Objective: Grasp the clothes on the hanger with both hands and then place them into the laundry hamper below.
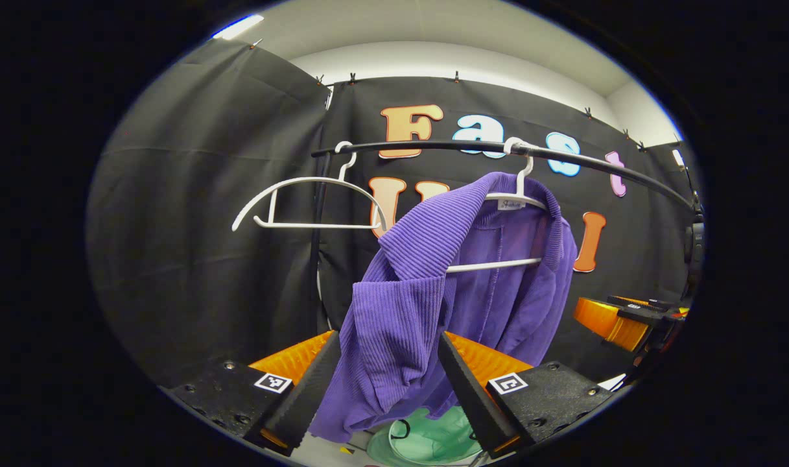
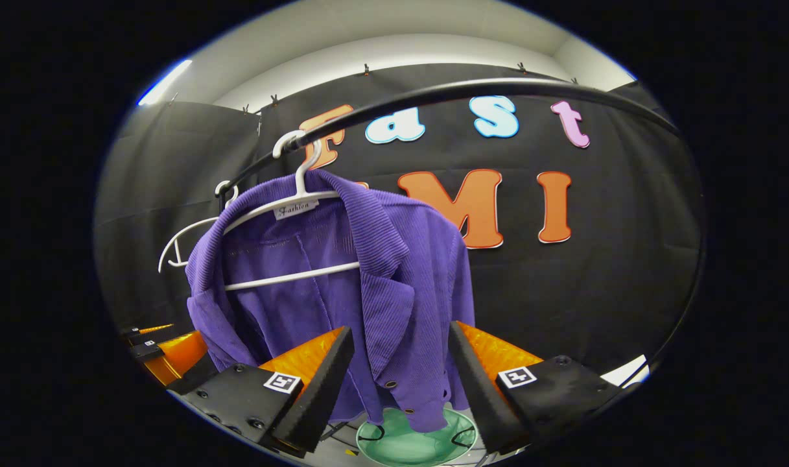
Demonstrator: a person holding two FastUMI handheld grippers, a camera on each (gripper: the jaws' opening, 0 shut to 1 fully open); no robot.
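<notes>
Item: purple jacket [image 1: 433,285], hanging on a white hanger [image 1: 520,194] from the black rail [image 1: 433,146], its long axis running downward through the centre of both views toward the green hamper [image 1: 433,441] at the bottom edge. In the left gripper view, you are holding the left gripper [image 1: 389,383] wide apart with the jacket's drooping front panel falling between its fingers; contact cannot be told. An empty hanger [image 1: 303,201] is sitting upper left. In the right gripper view, you are bracketing the buttoned hem with the right gripper [image 2: 400,383], likewise spread, not pinching. Both hands are looking about equally near; the hamper [image 2: 417,444] is lying directly below.
</notes>
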